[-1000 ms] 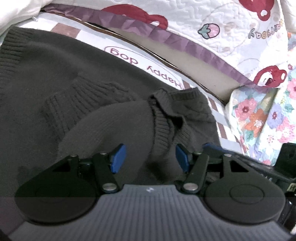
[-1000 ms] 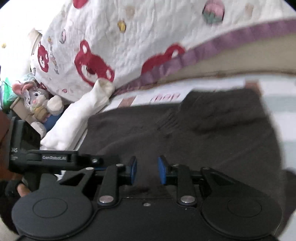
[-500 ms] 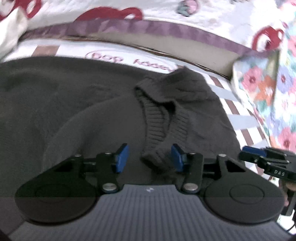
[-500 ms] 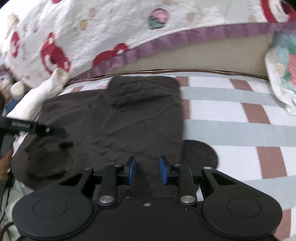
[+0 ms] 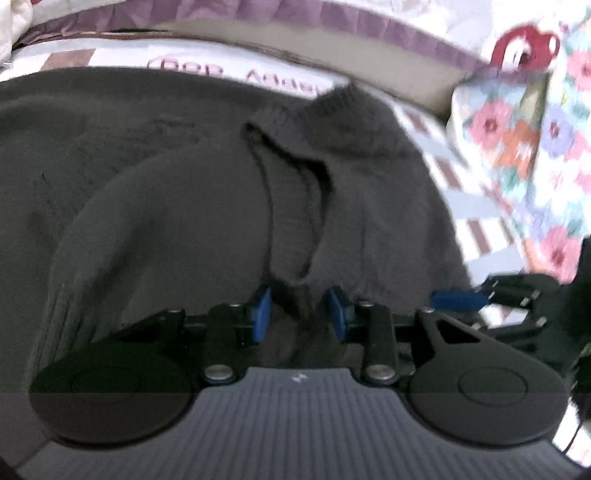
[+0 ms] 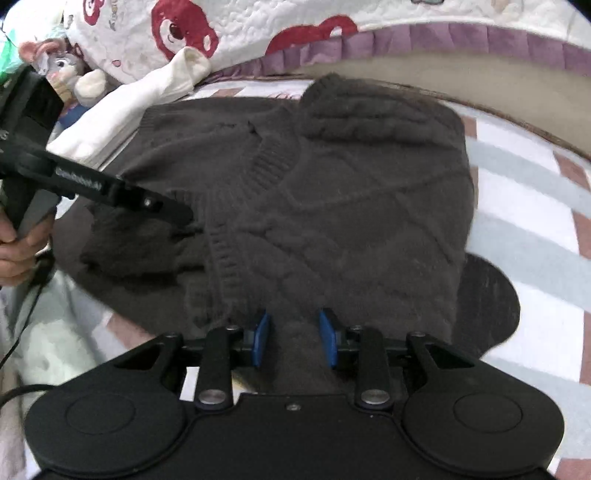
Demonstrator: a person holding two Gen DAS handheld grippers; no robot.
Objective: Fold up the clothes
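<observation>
Dark brown cable knit, the sweater (image 6: 332,206) lies spread on the bed's striped sheet (image 6: 535,229), below the bear-print quilt (image 6: 258,22). The left claw (image 5: 297,312) is closing around the ribbed edge of the neckline, knit bunched between its blue pads though not yet clearly pressed. The right claw (image 6: 293,338) is opening, with the near edge of the sweater sitting between its fingers. The risk, as I judge it, is an uneven grip: if the left pinches only the top layer, or the right lets its edge slip, the thick knit could sag and the fold come out crooked.
</observation>
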